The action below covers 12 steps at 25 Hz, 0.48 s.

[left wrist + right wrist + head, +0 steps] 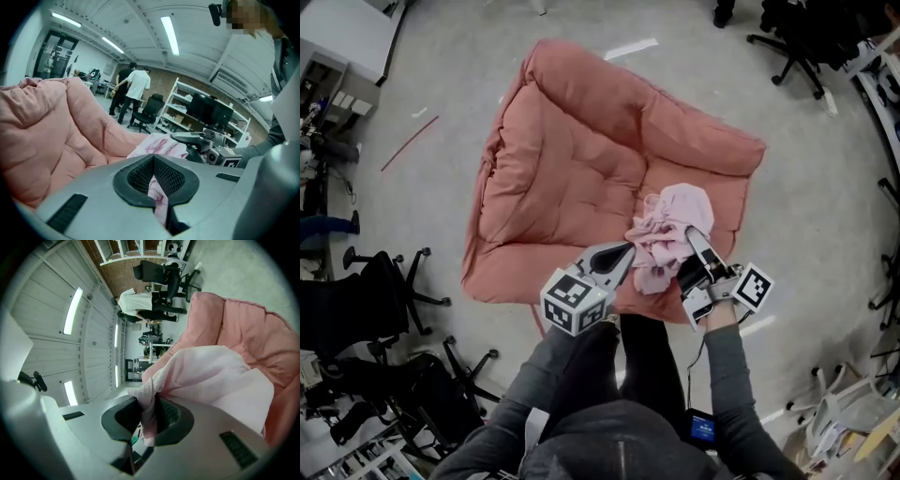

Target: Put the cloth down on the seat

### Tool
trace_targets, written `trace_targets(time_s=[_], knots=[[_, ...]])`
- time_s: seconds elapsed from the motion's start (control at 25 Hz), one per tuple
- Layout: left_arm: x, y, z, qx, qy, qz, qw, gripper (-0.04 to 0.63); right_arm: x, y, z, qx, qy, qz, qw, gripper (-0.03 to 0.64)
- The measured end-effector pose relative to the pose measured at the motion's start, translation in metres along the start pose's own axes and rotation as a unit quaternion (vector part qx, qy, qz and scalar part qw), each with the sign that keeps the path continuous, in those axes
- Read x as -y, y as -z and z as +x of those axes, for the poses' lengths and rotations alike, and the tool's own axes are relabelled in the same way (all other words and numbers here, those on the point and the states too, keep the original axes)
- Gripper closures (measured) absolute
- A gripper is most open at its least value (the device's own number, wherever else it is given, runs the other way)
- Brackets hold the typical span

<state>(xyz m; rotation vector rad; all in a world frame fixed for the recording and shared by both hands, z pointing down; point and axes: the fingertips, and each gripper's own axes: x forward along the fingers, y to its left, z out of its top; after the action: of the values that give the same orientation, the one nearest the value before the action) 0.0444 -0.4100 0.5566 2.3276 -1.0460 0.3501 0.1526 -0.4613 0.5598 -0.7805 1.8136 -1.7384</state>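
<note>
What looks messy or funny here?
Nothing is spilled or broken. The only messy thing is the pink cloth. It is scrunched into a wad, not flat, and pinched by the left gripper and the right gripper over the near edge of the seat.

Head view looks steeply down over the seat (581, 159); both gripper views, close in, share the seat and the cloth (670, 230).
</note>
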Motion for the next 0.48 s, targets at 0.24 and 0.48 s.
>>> trace_targets(time_s=[0.24, 0.48], knots=[[0.007, 0.015, 0.017, -0.025, 0.016, -0.003, 0.9996, 0.589, 0.038, -0.011, -0.023, 0.029, 0.029, 0.018, 0.999, 0.569], [0.021, 0.023, 0.037, -0.047, 0.034, 0.004, 0.9983, 0.589, 0.070, -0.028, -0.063, 0.073, 0.048, 0.045, 0.995, 0.569]])
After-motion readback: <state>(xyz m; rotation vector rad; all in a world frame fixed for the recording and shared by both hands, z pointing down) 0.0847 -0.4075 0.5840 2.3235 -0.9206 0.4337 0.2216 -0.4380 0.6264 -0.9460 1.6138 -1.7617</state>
